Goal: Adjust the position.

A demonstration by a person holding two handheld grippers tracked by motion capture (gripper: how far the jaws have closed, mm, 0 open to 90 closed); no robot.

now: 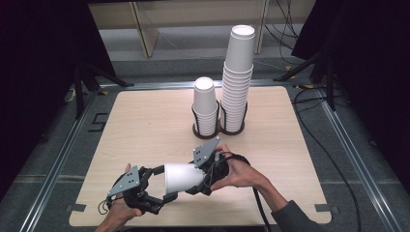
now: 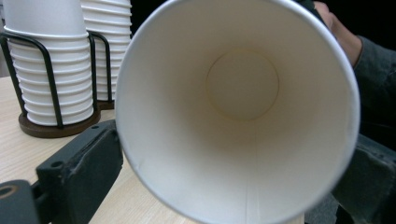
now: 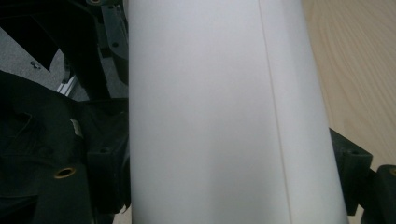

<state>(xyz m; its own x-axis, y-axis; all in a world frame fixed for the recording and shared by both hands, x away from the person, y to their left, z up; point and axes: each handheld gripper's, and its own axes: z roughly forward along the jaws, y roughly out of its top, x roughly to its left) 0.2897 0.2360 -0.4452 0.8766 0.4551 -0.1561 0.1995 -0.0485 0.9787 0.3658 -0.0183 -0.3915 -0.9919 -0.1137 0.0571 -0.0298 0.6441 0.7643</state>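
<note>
A white paper cup (image 1: 181, 176) hangs on its side above the table's near edge, between both grippers. My right gripper (image 1: 193, 180) is shut on the cup's narrow base end. In the right gripper view the cup's wall (image 3: 210, 116) runs up between the two black jaws. My left gripper (image 1: 163, 183) stands at the cup's mouth with one jaw on each side of the rim. In the left gripper view I look straight into the cup (image 2: 243, 84); its rim is round and unsqueezed, and both jaws sit close against it.
At the far middle of the wooden table (image 1: 145, 121) a black wire holder (image 1: 218, 129) carries a short stack of white cups (image 1: 205, 104) and a tall stack (image 1: 238, 77). Both stacks (image 2: 51, 70) rise at the left of the left gripper view. Cables trail off to the right.
</note>
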